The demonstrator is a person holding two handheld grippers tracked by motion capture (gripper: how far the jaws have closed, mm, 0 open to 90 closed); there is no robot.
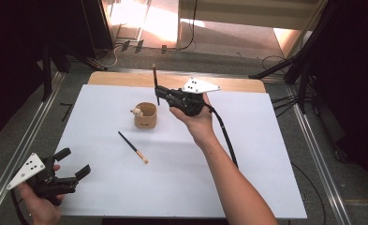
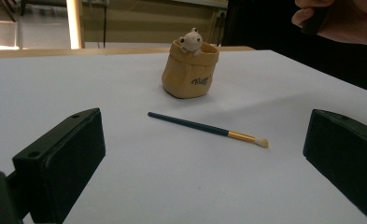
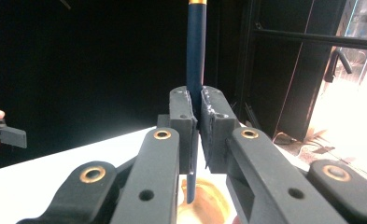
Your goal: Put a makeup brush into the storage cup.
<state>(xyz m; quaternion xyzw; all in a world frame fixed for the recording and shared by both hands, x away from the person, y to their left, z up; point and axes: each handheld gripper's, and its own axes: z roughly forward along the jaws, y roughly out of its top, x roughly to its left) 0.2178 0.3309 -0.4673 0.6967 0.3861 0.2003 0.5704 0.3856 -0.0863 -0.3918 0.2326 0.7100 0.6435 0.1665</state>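
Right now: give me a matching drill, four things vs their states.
Things:
1. left gripper
2. right gripper
3. pot
4. loose brush

States:
A. lying flat on the white sheet
B. jaws open, nothing between them
C. upright, small figure at its rim
D. shut on an upright brush above the pot

Pairs: 1-B, 2-D, 3-C, 4-A
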